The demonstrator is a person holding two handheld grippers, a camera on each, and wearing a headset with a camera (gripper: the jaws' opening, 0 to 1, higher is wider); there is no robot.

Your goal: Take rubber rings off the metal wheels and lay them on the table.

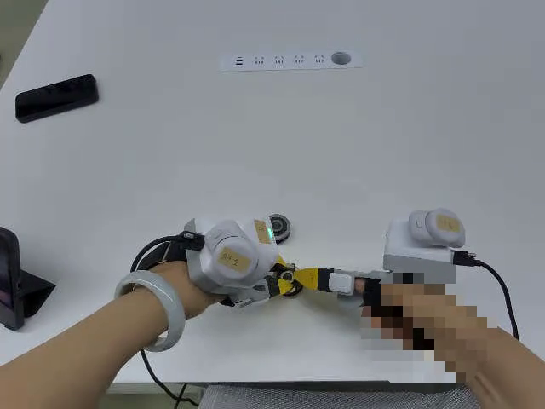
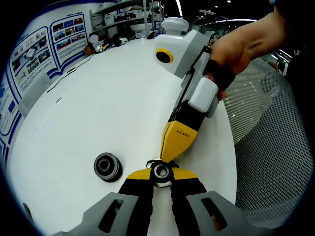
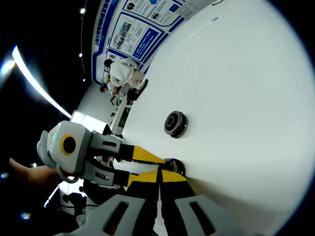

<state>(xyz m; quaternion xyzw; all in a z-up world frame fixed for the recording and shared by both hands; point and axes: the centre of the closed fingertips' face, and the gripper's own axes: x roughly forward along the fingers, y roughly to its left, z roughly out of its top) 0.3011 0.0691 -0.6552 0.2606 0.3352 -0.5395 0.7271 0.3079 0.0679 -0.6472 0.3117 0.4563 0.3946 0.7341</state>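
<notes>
A small metal wheel (image 2: 161, 171) with a black rubber rim sits between the yellow tips of my left gripper (image 2: 161, 174), which is shut on it just above the white table (image 1: 255, 153). My right gripper (image 3: 160, 172) comes in from the opposite side, its yellow jaws pressed together with the tips pinching the rim of that wheel (image 3: 176, 167). In the head view the two grippers meet tip to tip, left gripper (image 1: 285, 282) against right gripper (image 1: 296, 279). A second wheel (image 1: 278, 227) with its black ring on lies flat on the table just beyond them, the same wheel (image 2: 107, 166) (image 3: 175, 124) in both gripper views.
A white power strip (image 1: 289, 60) lies at the far side and a black phone (image 1: 56, 96) at the far left. A dark device (image 1: 10, 281) stands at the left edge. A black cable (image 1: 498, 285) trails from the right gripper. The table's near edge runs just below the hands.
</notes>
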